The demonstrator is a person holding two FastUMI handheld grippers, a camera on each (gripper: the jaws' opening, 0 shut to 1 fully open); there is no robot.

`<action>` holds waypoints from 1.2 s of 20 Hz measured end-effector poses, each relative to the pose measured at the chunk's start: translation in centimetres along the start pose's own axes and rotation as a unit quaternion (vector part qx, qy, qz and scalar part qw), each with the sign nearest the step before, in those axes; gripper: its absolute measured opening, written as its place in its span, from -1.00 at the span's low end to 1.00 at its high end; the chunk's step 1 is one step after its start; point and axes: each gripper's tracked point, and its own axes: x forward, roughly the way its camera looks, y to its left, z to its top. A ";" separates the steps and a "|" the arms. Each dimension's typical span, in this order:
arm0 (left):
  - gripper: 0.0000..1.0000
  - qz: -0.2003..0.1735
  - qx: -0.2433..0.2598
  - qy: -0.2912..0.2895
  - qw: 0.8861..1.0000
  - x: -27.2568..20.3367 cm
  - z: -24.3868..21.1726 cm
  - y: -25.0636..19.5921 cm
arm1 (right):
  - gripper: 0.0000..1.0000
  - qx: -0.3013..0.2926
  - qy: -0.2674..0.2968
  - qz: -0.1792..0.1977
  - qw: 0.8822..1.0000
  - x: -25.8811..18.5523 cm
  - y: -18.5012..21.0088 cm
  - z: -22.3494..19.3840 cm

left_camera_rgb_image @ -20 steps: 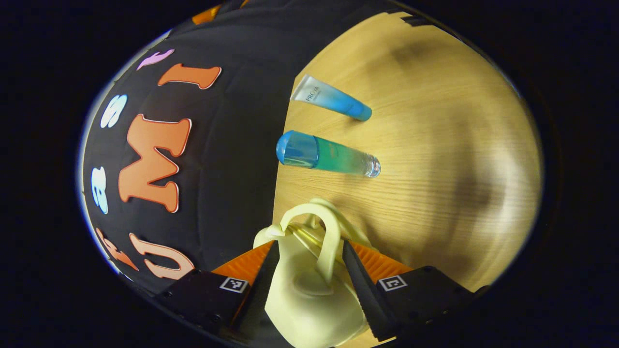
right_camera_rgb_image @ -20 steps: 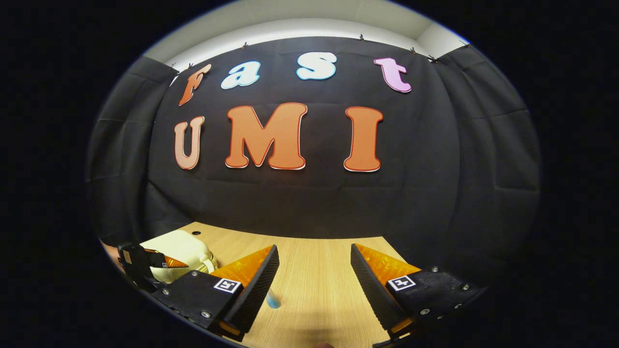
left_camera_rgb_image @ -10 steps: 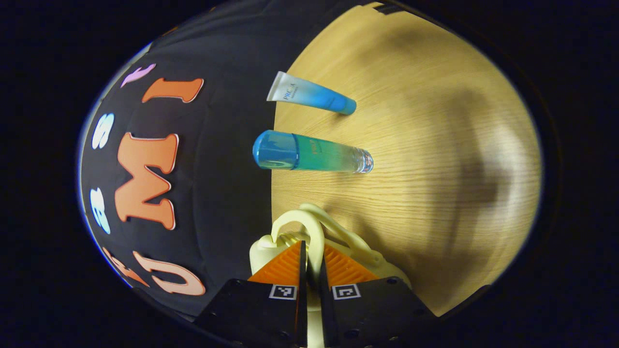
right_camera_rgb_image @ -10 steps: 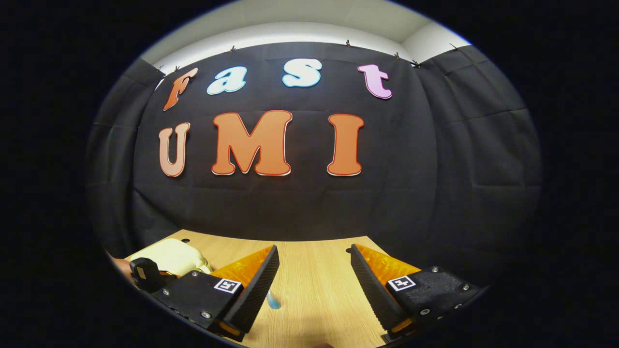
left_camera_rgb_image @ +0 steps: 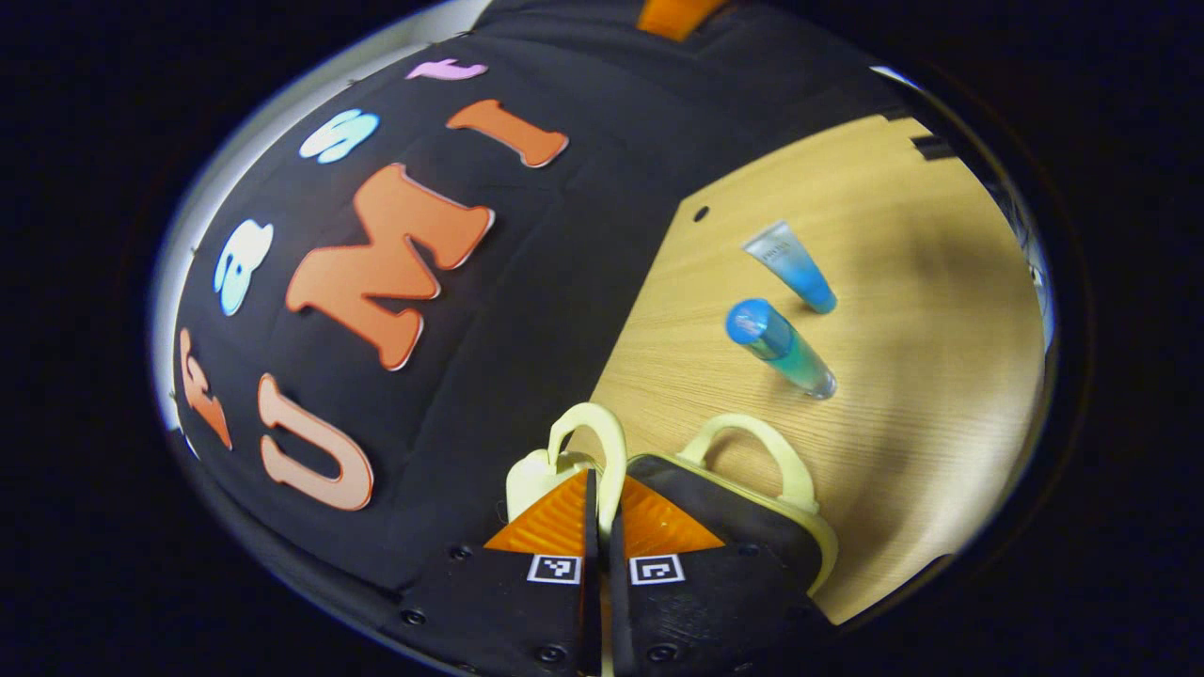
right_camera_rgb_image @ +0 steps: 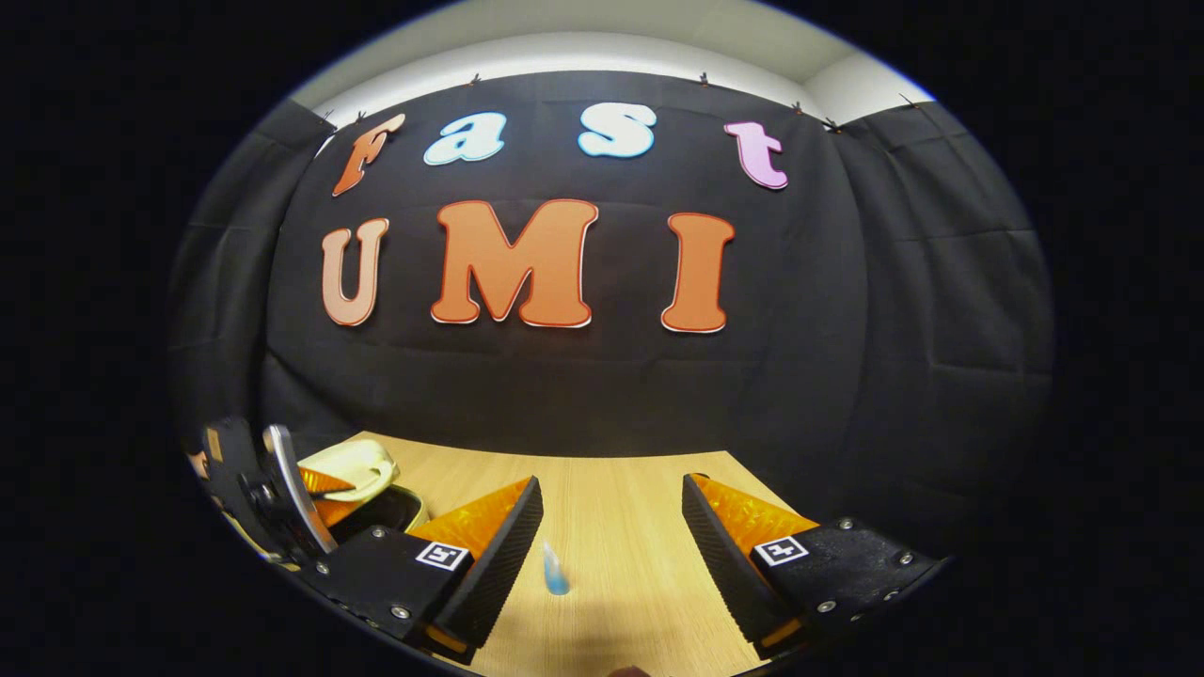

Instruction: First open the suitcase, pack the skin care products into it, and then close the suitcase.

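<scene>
- Cream hard-shell suitcase (left_camera_rgb_image: 752,489) sits at the bottom centre of the left gripper view, its lid raised by one handle (left_camera_rgb_image: 588,442) while the other handle (left_camera_rgb_image: 752,447) rests on the lower half, the dark interior showing between them.
- Your left gripper (left_camera_rgb_image: 599,527) has its fingers pinched nearly together on that lid handle.
- Expect the shell to be stiff and light; the thin handle loop is smooth, so hold it deep in the pads.
- Both skin care products, the blue-capped bottle (left_camera_rgb_image: 779,346) and the tube (left_camera_rgb_image: 790,266), lie on the wooden table (left_camera_rgb_image: 903,442), right of centre; they look slick and rollable, so grip mid-body.
- Your right gripper (right_camera_rgb_image: 611,536) hangs wide apart and empty, low in the right gripper view.
- Half a second ago the case was shut; now it gapes.
</scene>
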 end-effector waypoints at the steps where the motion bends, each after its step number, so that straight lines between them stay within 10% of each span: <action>1: -0.91 0.009 -0.029 -0.001 1.000 0.2 -0.4 0.1 | 0.89 -0.001 -0.001 0.005 1.000 0.1 0.7 0.3; 8: -0.92 0.081 -0.195 0.003 0.977 1.3 -2.2 0.3 | 0.89 -0.013 0.004 0.043 0.999 1.6 6.4 1.0; 24: -0.92 0.154 -0.333 0.025 0.930 1.6 -4.4 0.2 | 0.90 -0.029 0.021 0.057 0.998 4.1 13.5 1.5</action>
